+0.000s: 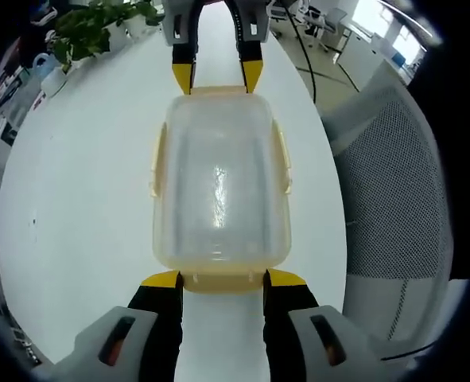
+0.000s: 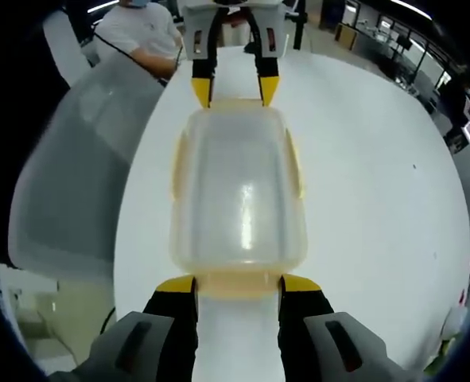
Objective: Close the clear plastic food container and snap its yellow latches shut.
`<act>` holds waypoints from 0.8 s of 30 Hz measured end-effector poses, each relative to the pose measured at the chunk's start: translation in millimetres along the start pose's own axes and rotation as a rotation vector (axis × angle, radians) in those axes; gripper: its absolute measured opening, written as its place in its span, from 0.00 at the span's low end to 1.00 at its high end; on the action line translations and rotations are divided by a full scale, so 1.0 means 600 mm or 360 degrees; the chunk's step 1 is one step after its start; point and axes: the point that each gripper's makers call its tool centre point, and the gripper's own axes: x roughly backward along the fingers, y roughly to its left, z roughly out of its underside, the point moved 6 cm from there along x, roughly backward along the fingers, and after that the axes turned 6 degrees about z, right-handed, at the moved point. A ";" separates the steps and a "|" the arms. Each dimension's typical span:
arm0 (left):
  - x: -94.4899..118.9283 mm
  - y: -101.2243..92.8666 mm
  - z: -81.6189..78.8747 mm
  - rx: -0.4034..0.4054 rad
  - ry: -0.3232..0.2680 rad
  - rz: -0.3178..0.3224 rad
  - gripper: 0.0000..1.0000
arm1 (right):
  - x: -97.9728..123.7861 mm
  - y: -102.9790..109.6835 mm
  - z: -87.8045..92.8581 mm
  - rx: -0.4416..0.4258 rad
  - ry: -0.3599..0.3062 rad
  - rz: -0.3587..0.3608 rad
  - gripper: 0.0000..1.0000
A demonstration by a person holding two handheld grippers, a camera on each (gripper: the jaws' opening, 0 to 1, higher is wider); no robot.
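A: So, the white bench (image 1: pixel 83 183) carries the clear plastic food container (image 1: pixel 219 183) lying flat, lid on top, its long axis running straight from one gripper to the other.

B: And the grippers?

A: One at each short end. The left gripper (image 1: pixel 223 280) has its fingers spread, tips flanking the near end latch (image 1: pixel 223 280); the right gripper (image 2: pixel 238 285) stands the same way at the opposite end, fingers apart, gripping nothing.

B: Which is nearer?

A: Neither, I judge; both tips sit just beside their ends. The yellow side latches (image 1: pixel 282 159) lie crosswise to both.
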 end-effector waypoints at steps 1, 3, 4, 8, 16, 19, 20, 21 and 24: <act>-0.001 0.001 0.000 0.0002 0.0000 -0.0001 0.38 | -0.001 0.001 0.000 0.0000 0.0000 0.0002 0.37; -0.002 0.001 0.000 0.0004 0.0001 -0.0002 0.38 | -0.001 0.002 0.001 -0.0005 -0.0003 0.0014 0.37; -0.002 0.001 0.000 0.0003 0.0001 -0.0001 0.38 | -0.003 0.002 0.001 0.0002 -0.0003 0.0022 0.37; -0.004 0.002 0.002 -0.0011 0.0007 -0.0004 0.38 | -0.003 0.003 0.000 -0.0002 -0.0004 0.0029 0.37; -0.007 0.000 0.002 -0.0034 0.0021 -0.0018 0.38 | -0.003 0.008 0.000 -0.0026 -0.0018 0.0034 0.37; -0.007 0.001 0.003 -0.0044 0.0021 -0.0018 0.38 | -0.004 0.008 0.001 -0.0022 -0.0025 0.0037 0.37; -0.008 0.001 0.004 -0.0043 0.0021 -0.0017 0.38 | -0.004 0.008 0.001 -0.0023 -0.0027 0.0037 0.37; -0.007 0.001 0.003 -0.0042 0.0020 -0.0016 0.38 | -0.004 0.008 0.001 -0.0026 -0.0032 0.0038 0.37; -0.007 0.001 0.003 -0.0045 0.0024 -0.0018 0.38 | -0.004 0.008 0.001 -0.0021 -0.0033 0.0041 0.37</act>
